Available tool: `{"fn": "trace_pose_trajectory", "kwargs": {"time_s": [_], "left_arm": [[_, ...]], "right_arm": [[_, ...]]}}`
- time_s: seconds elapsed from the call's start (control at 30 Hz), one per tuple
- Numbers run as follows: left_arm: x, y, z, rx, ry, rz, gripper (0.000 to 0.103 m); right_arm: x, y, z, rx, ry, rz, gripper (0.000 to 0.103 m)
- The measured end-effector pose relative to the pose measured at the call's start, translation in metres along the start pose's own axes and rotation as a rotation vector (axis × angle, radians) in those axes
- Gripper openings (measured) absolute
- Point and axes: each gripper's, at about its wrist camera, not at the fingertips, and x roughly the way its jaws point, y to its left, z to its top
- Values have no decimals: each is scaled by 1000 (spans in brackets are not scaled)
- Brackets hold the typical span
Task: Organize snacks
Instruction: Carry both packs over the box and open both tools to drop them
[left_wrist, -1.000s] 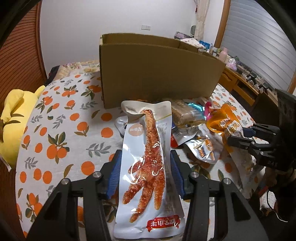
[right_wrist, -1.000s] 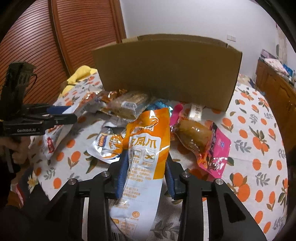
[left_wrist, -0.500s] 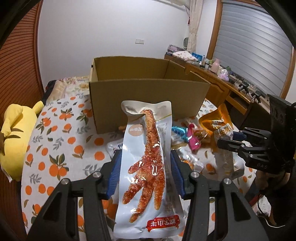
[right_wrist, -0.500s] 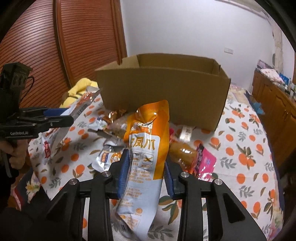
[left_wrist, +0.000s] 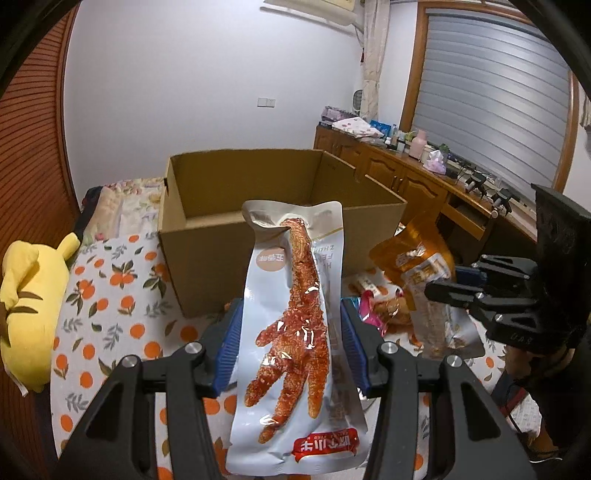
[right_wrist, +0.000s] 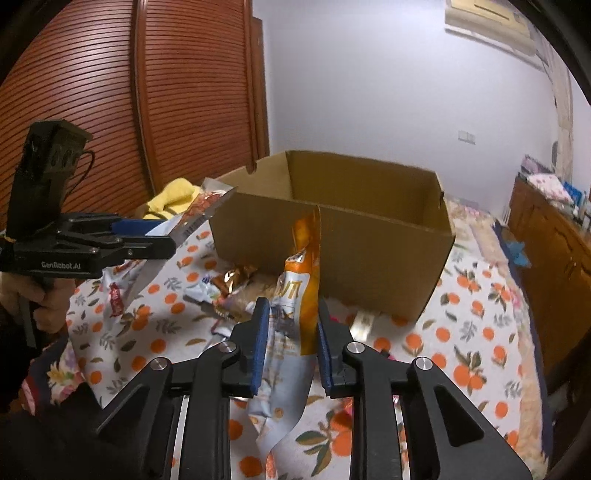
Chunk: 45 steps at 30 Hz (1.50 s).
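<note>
My left gripper (left_wrist: 291, 350) is pinching the white chicken-foot packet (left_wrist: 295, 343), held up in front of the open cardboard box (left_wrist: 207, 258). My right gripper (right_wrist: 290, 339) has just squeezed tighter and now clamps the orange packet (right_wrist: 301, 284), which folds between the pads, also before the box. More snacks (right_wrist: 229, 291) lie on the orange-print cloth (right_wrist: 480, 332) below.

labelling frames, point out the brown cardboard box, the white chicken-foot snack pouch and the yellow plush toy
brown cardboard box (left_wrist: 280, 254), left wrist view, front wall
white chicken-foot snack pouch (left_wrist: 295, 332), left wrist view, printed middle
yellow plush toy (left_wrist: 29, 302), left wrist view, body
</note>
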Motion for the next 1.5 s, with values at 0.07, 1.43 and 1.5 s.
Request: {"fn": "trace_pose_trajectory", "kwargs": {"time_s": [0.07,1.43,1.5], "left_arm": [[-2,-2,4,3,-7,-2,49],[99,58,142,25,-11,84,52],[106,60,142,23,1,87,53]], "right_arm": [[2,0,2,-38,35,-17,21],[98,-58,149,-196,-38,-123,21],[108,-62,146,-192,-16,-124,21]]}}
